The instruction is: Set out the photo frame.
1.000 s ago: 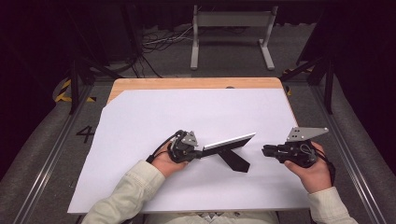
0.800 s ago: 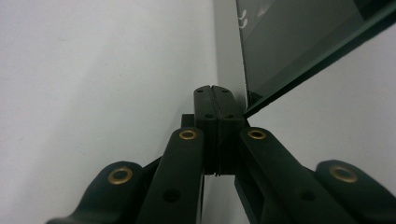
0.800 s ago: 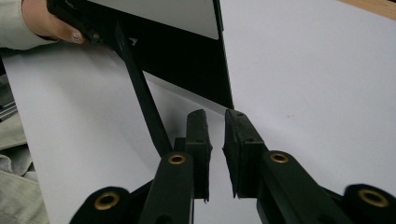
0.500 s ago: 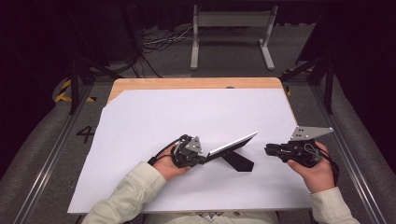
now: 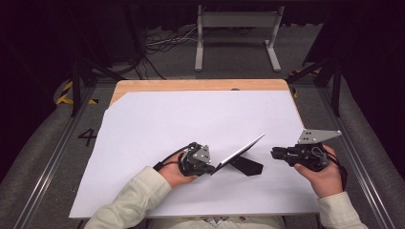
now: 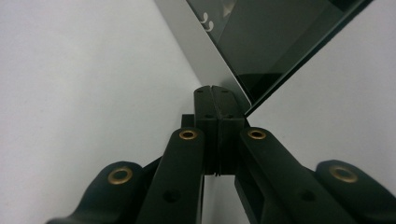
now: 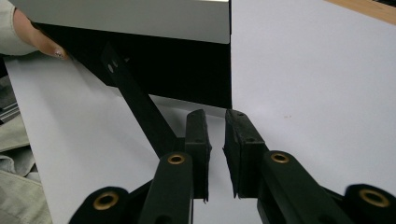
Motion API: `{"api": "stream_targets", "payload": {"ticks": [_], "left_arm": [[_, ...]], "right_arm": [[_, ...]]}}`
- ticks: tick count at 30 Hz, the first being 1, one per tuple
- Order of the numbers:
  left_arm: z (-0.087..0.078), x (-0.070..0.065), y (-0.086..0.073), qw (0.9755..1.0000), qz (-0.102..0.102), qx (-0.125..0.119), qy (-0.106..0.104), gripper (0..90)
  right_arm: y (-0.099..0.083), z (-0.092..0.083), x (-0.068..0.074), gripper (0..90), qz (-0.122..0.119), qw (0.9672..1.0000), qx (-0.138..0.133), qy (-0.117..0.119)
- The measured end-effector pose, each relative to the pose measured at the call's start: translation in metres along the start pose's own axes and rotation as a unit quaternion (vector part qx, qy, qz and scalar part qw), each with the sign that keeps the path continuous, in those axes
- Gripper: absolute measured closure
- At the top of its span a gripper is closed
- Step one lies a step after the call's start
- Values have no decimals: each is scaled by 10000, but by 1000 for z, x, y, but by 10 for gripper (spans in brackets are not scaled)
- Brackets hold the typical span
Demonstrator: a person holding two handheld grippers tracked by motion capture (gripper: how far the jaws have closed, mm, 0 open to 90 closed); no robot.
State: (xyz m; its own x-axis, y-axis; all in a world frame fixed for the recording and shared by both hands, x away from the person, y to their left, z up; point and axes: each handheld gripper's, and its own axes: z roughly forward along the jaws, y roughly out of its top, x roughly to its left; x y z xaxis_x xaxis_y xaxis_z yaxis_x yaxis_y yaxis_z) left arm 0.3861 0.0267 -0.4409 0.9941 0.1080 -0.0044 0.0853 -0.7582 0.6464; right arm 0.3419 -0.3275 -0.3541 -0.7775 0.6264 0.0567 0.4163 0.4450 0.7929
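One thin silver-backed panel (image 5: pixel 238 153) with a black hinged stand (image 5: pixel 246 165) tilts above the white sheet (image 5: pixel 191 119), its glass face partly cut off. Left gripper (image 5: pixel 210 168) pinches its lower corner, forearm low; right gripper (image 5: pixel 274 152), jaws slightly apart, hovers beside.

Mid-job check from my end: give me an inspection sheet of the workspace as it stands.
Surface: white sheet over a wooden table.
Job's things: photo frame, tilted, black stand strut swung out.
Clutter: nothing seen.
Grippers: left gripper shut on the frame's corner; right gripper slightly open, empty, beside the frame.
Cables: black cable from the left gripper; floor cables beyond.
Surroundings: dark room, metal stand.
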Motion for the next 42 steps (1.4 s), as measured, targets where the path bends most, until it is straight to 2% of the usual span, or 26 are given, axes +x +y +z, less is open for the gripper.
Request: {"api": "stream_targets", "payload": {"ticks": [18,35,42], "left_arm": [[4,-16,9,9989,377,60,-282,900],[11,-30,15,9969,555,123,-537,900],[14,-34,18,9961,606,131,-623,900]], "right_arm": [[0,-1,0,780,-4,10000,22,9],[1,-1,0,753,-34,10000,54,12],[1,-2,1,724,-64,9999,57,-63]]}}
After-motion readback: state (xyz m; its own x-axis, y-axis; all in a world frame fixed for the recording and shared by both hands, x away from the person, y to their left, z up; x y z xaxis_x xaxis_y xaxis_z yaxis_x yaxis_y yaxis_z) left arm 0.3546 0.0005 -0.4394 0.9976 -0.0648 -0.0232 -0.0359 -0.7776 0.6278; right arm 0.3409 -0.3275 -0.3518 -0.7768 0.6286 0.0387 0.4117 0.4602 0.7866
